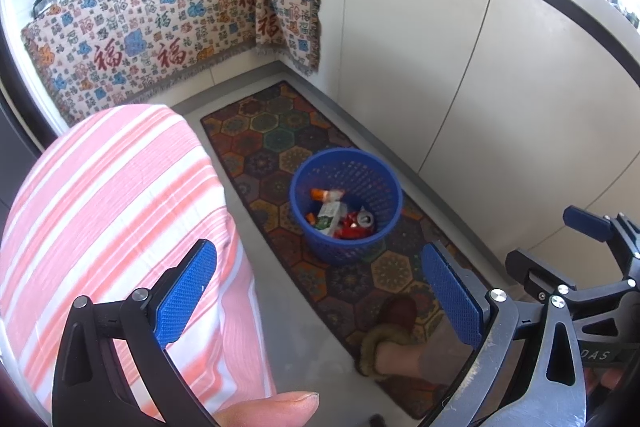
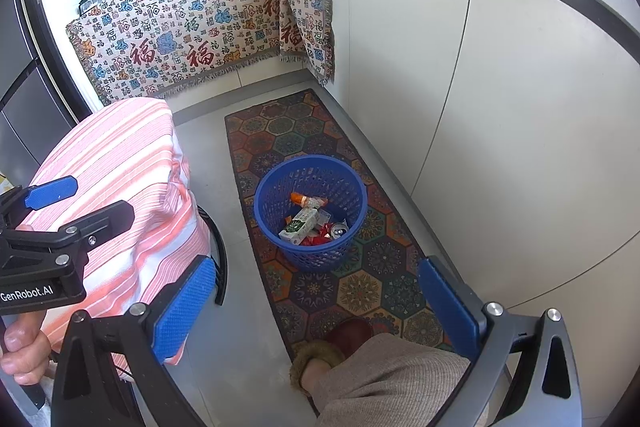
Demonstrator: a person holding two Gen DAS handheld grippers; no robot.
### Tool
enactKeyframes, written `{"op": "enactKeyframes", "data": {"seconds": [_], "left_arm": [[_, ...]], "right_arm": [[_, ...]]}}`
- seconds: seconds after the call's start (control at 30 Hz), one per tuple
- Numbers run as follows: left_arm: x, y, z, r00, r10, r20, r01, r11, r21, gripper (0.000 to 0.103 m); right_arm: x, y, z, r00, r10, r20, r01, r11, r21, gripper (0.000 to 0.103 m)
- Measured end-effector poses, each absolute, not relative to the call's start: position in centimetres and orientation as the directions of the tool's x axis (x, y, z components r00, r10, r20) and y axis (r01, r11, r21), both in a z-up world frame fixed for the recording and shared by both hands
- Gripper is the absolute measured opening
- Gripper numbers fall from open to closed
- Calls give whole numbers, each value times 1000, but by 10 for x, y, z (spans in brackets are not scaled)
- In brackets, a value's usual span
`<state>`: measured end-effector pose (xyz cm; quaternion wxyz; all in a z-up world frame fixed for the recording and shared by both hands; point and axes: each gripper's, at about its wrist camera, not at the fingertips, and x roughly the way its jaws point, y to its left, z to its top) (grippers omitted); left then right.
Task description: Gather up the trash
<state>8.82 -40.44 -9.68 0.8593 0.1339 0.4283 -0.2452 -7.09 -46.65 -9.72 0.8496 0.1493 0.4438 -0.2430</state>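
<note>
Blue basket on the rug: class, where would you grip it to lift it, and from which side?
Grip the blue basket by its top rim, coming from above. It stands upright and open-topped, its thin rim fits between open fingers, and the near edge is unobstructed. Its round body looks too wide.

Your leg [image 2: 384,379] hides most of the slipper [image 2: 340,341]; the bin's [image 1: 308,187] lower trash (wrappers, perhaps) is too jumbled to identify.

Patterned rug [image 2: 360,291] under blue basket [image 2: 280,183]
</note>
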Motion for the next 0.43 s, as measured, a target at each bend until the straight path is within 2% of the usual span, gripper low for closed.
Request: {"op": "enactKeyframes", "data": {"seconds": [0.43], "left_arm": [[86, -397, -94, 524, -329, -786, 542, 841, 9, 101]], "right_arm": [[-68, -463, -100, 478, -282, -832, 549, 835, 33, 103]]}}
